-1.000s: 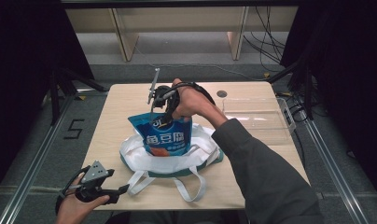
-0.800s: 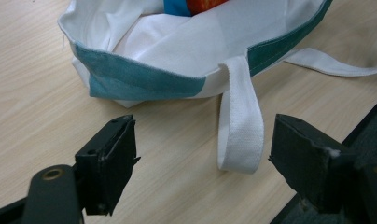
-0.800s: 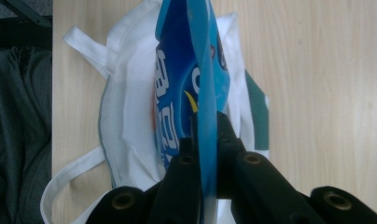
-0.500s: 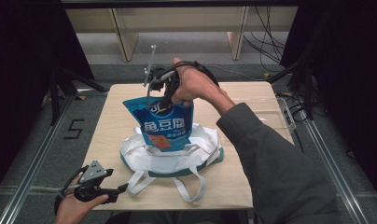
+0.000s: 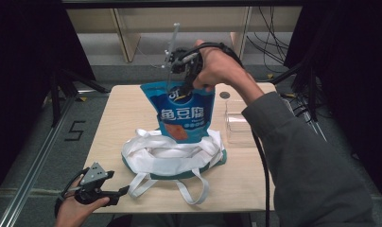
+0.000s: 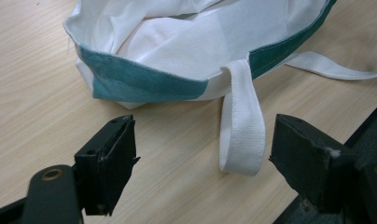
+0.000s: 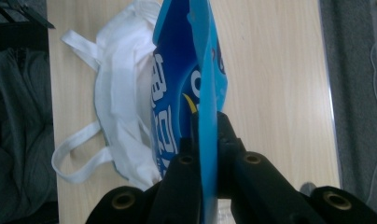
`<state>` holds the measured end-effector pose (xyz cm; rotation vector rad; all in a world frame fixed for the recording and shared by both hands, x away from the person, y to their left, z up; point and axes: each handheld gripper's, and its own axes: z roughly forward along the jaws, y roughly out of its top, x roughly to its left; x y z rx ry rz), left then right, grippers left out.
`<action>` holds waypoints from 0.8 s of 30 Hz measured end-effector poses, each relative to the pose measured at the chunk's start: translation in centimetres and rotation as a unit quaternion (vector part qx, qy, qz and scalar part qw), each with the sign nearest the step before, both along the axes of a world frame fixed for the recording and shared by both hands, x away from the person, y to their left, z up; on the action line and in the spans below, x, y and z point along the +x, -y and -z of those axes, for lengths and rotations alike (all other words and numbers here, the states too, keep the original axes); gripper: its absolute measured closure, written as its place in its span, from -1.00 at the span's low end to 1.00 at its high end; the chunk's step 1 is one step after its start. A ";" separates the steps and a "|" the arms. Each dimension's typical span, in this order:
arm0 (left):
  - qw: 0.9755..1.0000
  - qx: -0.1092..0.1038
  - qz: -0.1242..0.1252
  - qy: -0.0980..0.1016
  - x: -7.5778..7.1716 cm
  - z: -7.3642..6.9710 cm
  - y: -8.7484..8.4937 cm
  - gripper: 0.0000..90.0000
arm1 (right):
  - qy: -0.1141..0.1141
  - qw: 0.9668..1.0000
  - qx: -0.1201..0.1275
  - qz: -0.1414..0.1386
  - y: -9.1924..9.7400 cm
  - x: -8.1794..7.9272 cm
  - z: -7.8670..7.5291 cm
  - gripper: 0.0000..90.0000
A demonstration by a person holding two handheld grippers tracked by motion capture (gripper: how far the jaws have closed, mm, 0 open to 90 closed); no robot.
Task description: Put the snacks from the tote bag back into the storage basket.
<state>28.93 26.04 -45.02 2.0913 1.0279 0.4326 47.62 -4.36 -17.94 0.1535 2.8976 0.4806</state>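
A blue snack pouch (image 5: 182, 116) with white characters hangs upright, its bottom just inside the mouth of a white-and-teal tote bag (image 5: 170, 153) that lies on the wooden table (image 5: 127, 113). My right gripper (image 5: 181, 86) is shut on the pouch's top edge, well above the table. In the right gripper view the jaws of that gripper (image 7: 207, 135) pinch the thin edge of the pouch (image 7: 196, 70) over the bag (image 7: 116, 102). My left gripper (image 5: 120, 193) is open at the table's front left corner. Its jaws (image 6: 203, 149) straddle one white handle loop (image 6: 242, 126) without touching it.
A clear plastic box (image 5: 238, 125) stands on the right side of the table, with a small dark round object (image 5: 224, 95) behind it. The bag's second handle (image 5: 194, 187) lies toward the front edge. Black frames and cables flank the table.
My right gripper has risen with the blue pouch, drawing it up out of the tote bag. The left gripper has stayed where it was.
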 end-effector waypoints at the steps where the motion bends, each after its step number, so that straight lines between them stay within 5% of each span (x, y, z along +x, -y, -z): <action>1: 1.000 0.001 0.005 0.002 0.0 0.0 0.0 -0.53 | 0.007 1.000 -0.006 0.000 0.7 0.2 -0.3 1.00; 11: 1.000 0.005 0.009 0.001 0.1 0.0 0.1 -0.53 | 0.021 0.998 -0.021 0.060 7.4 1.7 -1.4 1.00; 18: 1.000 0.002 0.006 0.000 0.1 0.1 0.1 -0.53 | 0.012 0.992 -0.005 0.129 11.9 2.7 -1.6 1.00; 24: 1.000 -0.002 0.007 0.000 0.2 0.2 0.2 -0.54 | 0.015 0.988 -0.006 0.152 14.7 3.5 -1.6 1.00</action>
